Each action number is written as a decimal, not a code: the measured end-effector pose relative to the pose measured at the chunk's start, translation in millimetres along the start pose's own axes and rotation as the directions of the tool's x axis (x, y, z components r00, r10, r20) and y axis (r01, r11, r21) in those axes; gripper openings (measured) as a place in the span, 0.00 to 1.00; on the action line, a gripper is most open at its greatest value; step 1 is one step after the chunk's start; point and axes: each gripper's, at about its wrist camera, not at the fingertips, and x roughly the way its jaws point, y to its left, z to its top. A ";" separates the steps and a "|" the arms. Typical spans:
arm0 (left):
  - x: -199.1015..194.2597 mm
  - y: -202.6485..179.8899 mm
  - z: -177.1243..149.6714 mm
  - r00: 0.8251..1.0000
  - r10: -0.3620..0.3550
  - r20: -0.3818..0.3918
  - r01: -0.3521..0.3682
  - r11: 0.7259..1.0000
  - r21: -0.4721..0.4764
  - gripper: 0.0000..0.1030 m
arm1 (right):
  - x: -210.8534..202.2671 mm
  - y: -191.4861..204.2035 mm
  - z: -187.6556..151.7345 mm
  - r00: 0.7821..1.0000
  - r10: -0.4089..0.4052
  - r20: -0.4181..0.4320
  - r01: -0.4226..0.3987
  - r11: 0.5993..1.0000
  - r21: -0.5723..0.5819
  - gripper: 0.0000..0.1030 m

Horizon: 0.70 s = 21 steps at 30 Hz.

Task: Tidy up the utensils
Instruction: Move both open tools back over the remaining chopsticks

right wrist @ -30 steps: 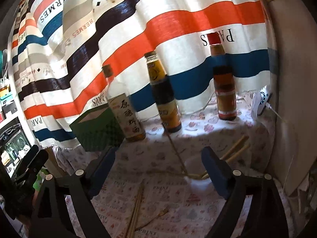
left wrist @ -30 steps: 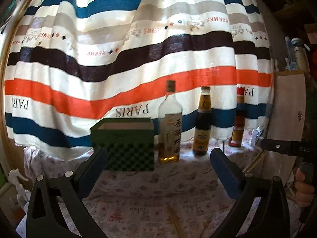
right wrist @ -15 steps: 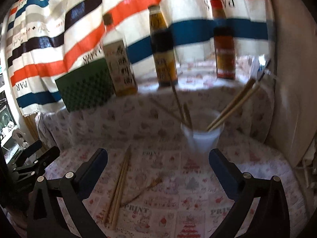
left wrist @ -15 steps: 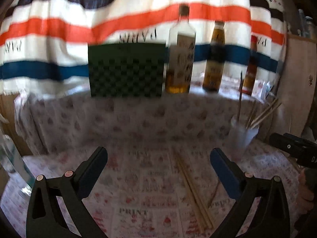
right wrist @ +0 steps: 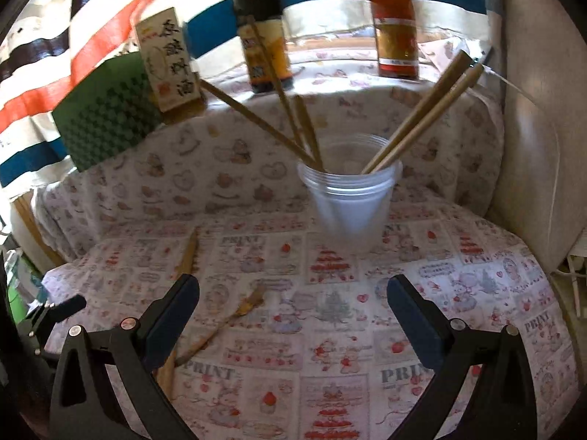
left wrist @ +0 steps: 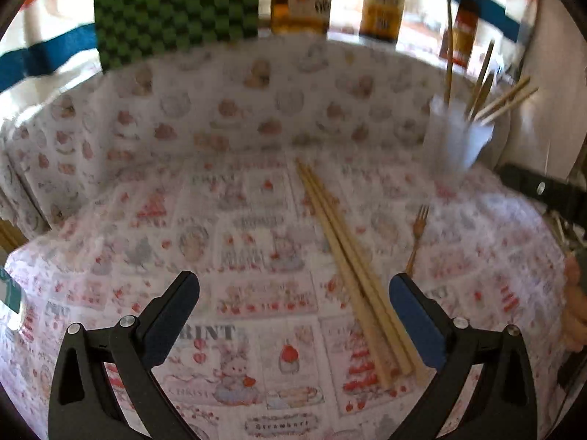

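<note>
Both tools have dropped toward the worktop [left wrist: 110,220] and tilted down. Left tool [left wrist: 293,315] gapes empty; chopsticks [left wrist: 352,267] now lie at lower centre beside its right finger, a small fork [left wrist: 416,238] just right of them. Right tool [right wrist: 293,315], jaws wide and empty, faces the clear cup [right wrist: 348,198] at centre, already holding slanted sticks. Loose pieces remain to collect.

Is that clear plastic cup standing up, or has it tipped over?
Upright. The clear plastic cup stands on the tablecloth with its open rim facing up, and several chopsticks lean out of it.
</note>
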 end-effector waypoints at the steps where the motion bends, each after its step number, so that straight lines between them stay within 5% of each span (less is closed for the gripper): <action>1: 4.4 0.7 0.0 1.000 -0.011 -0.024 0.011 1.000 -0.008 1.00 | 1.3 -1.3 0.1 1.000 -0.002 -0.004 0.002 1.000 0.003 1.00; 10: 23.4 -3.2 -6.7 0.989 -0.028 -0.145 0.033 0.999 0.027 1.00 | 8.8 -11.6 1.1 0.999 -0.006 -0.043 0.008 0.999 0.044 1.00; 14: 23.5 -14.5 -11.0 0.991 0.043 -0.123 -0.031 0.995 0.094 1.00 | 8.6 -10.4 0.7 0.999 -0.007 -0.044 0.009 0.999 0.043 1.00; 21: 29.2 1.9 -8.6 0.986 -0.004 -0.167 0.006 1.000 0.008 1.00 | 6.3 -7.9 -0.6 0.999 -0.010 -0.035 0.011 0.999 0.034 1.00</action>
